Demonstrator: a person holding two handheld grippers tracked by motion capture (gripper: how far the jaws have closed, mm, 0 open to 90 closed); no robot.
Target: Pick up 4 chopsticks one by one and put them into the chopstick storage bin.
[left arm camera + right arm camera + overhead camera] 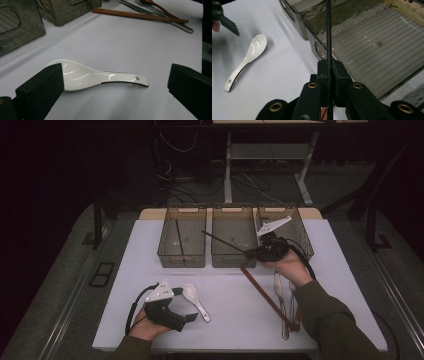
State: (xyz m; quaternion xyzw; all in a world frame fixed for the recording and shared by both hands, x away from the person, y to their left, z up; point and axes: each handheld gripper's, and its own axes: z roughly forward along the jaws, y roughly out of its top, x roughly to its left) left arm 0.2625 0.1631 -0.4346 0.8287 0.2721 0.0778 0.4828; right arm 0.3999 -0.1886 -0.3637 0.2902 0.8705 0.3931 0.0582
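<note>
A white ceramic spoon [195,300] lies on the white table [230,315], bowl up. My left gripper [189,319] stands open at the front left. In the left gripper view the spoon [82,77] lies between its two spread jaws, touching neither. My right gripper [252,252] is shut on a thin black chopstick [225,242], which slants up and left over the middle clear bin [234,261]. In the right gripper view the chopstick [328,30] runs straight up from the closed jaws of that gripper [329,68], above the bin's ribbed floor. The spoon [249,56] lies off to the left.
Three clear bins stand in a row at the back. The left bin [181,261] holds another black chopstick [179,240]; the right bin [302,232] lies behind my right hand. Brown chopsticks [267,297] and metal cutlery [281,305] lie at the right front.
</note>
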